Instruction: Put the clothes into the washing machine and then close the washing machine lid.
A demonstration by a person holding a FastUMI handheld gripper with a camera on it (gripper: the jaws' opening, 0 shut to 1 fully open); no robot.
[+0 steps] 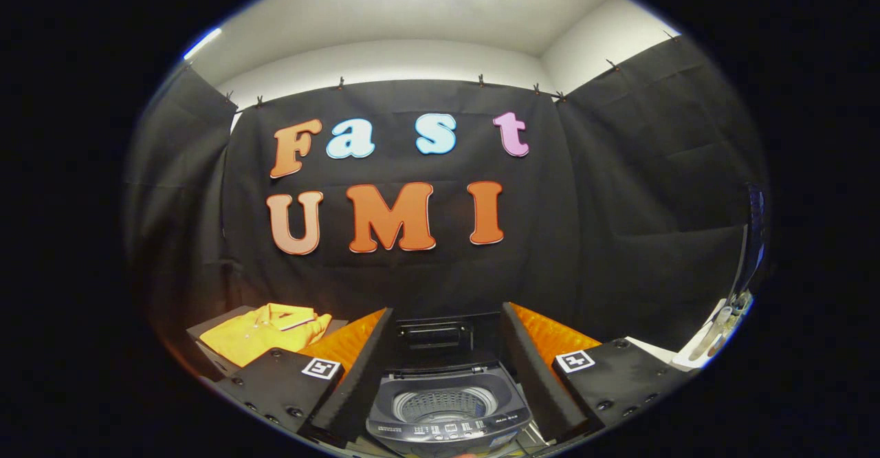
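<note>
Black cloth walls all round, white ceiling above. Between the fingers [357,375], just ahead: small washer [448,413], lid [434,337] up, drum bare. Left of the washer, beyond the left finger: yellow shirt [265,333], folded flat on a dark box [206,355]. Tongs [447,368] spread wide, pinching nothing, washer in the gap. White object [708,341] off right, unclear.

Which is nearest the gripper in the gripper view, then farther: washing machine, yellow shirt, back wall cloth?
1. Washing machine, lid up, between the open gripper fingers.
2. Yellow shirt, folded, beyond the left finger.
3. Back wall cloth, behind everything.
</note>
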